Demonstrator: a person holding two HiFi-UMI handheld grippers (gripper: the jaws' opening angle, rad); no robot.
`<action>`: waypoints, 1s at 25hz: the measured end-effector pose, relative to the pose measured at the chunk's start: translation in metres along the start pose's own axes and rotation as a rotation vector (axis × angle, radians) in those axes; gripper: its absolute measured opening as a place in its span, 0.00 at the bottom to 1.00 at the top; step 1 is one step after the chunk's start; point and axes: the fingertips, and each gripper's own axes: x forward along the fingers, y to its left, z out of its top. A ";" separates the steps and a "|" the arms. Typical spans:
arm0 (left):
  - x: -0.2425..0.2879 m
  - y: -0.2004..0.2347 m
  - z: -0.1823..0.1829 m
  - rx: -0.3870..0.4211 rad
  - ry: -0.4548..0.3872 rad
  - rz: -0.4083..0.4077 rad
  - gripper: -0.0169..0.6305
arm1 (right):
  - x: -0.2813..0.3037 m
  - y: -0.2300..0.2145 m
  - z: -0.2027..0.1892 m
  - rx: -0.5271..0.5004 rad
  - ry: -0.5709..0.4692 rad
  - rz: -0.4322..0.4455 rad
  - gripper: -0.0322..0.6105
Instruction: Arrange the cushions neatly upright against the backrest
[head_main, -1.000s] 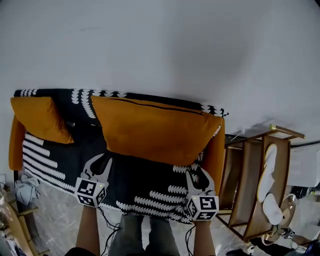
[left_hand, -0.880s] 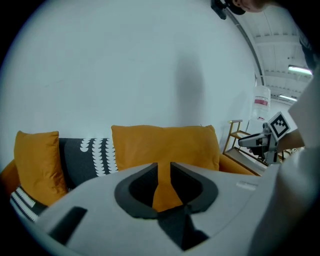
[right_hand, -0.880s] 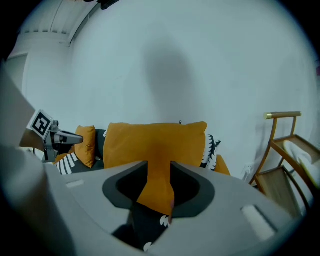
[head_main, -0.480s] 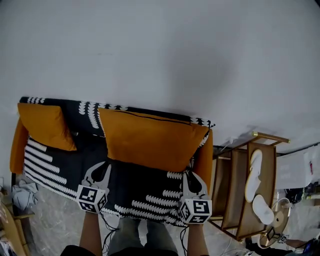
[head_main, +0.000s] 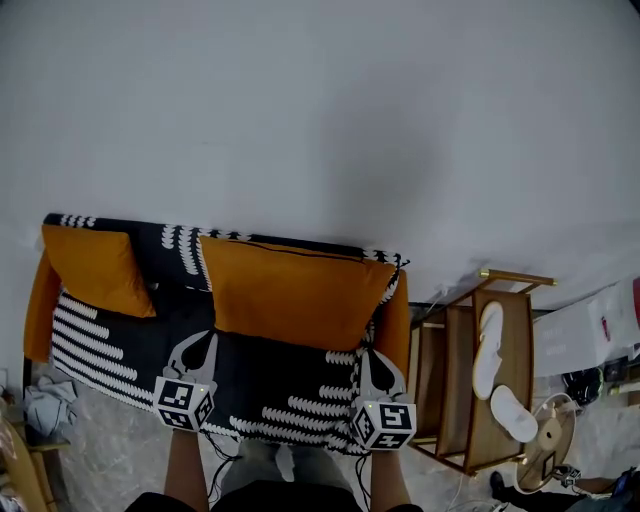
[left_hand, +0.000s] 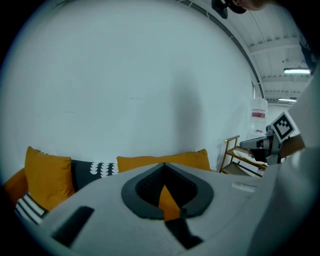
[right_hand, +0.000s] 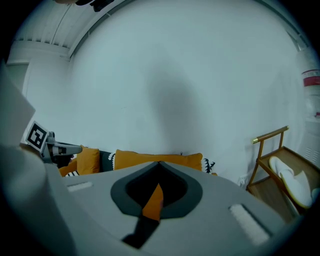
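1. A pale wall (head_main: 320, 100) is seen behind everything and fills most of the head view.
2. A sofa (head_main: 120, 335) under a black-and-white patterned cover is set against that wall, with orange arms showing at both ends.
3. The large orange cushion (head_main: 290, 290) is stood upright against the backrest, on the right-hand part of the seat.
4. A wooden rack (head_main: 455, 390) is placed just beside the sofa's right arm, and white slippers (head_main: 487, 345) are laid on it.
5. The small orange cushion (head_main: 95, 268) is propped in the sofa's left corner, apart from the large one.
6. The left gripper (head_main: 205, 338) is held at the large cushion's lower left edge. Its jaws have just been closing and are now brought together tip to tip. Nothing is seen pinched, and only orange fabric shows through the gap behind the tips.
7. The right gripper (head_main: 372, 355) is held at the cushion's lower right corner. Its jaws have likewise just been closing and are now met tip to tip, with no thing seen pressed between them.
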 end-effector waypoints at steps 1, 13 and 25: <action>-0.003 -0.002 0.004 0.000 -0.004 -0.001 0.02 | -0.002 0.002 0.005 -0.003 -0.005 0.001 0.07; -0.039 -0.012 0.067 -0.001 -0.097 -0.011 0.02 | -0.031 0.021 0.061 -0.038 -0.066 0.014 0.07; -0.059 -0.031 0.127 0.050 -0.190 -0.042 0.03 | -0.054 0.024 0.108 -0.084 -0.127 0.030 0.07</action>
